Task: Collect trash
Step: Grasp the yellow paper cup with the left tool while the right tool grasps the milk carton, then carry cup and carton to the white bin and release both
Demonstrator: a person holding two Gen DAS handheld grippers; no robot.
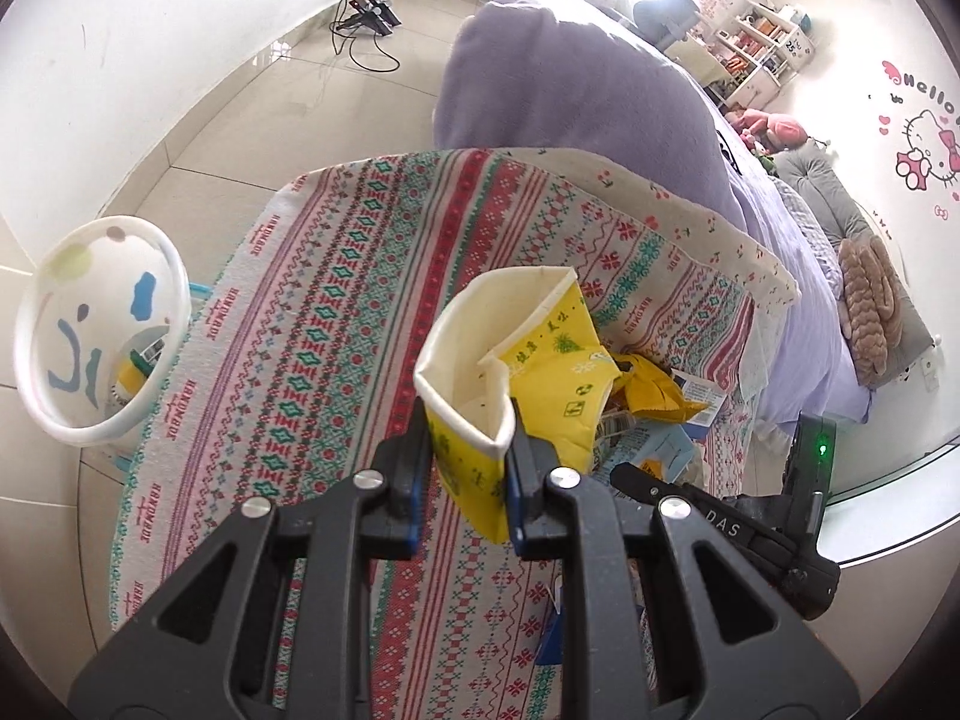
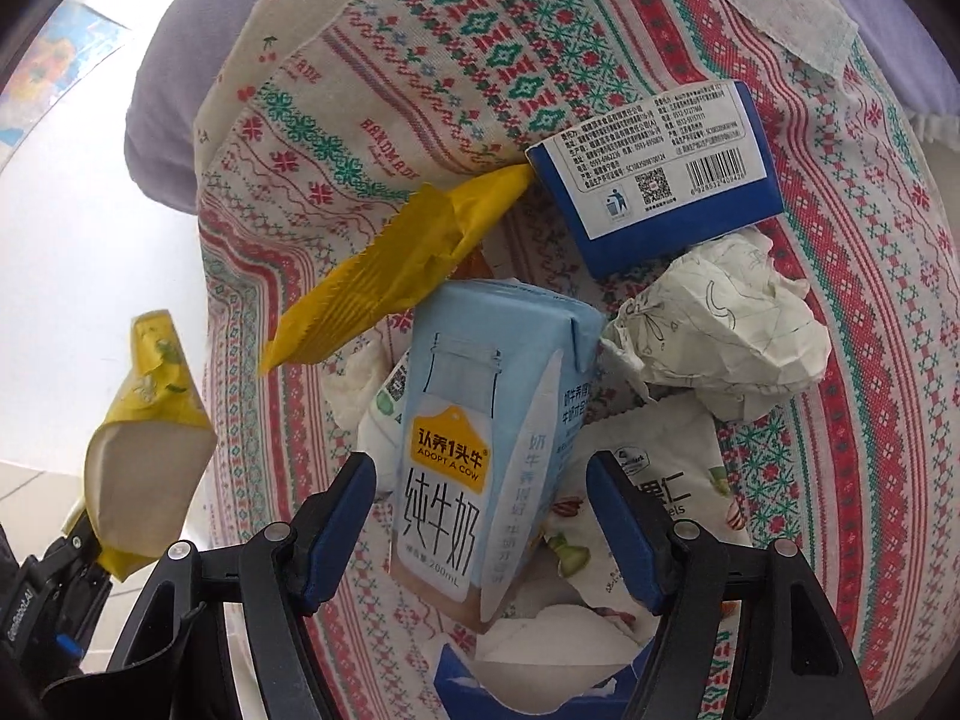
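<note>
Left tongs (image 1: 465,474) clamped on the crushed yellow paper cup (image 1: 498,372), held above the patterned tabletop (image 1: 336,312). Right tongs (image 2: 480,519) apart, straddling the milk carton (image 2: 474,420), pads not yet touching. Carton looks light, stiff-sided, likely slick; take it across the flat faces. Trash crowds its right side. Your bin (image 1: 102,336) sits off the tabletop's left edge, open floor around it.

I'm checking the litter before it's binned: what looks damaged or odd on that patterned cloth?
The yellow paper cup clamped in the left gripper is crushed flat, its rim folded. The pale blue milk carton lies tipped between the right gripper's open jaws, beside a crumpled paper ball and a torn yellow wrapper.
</note>
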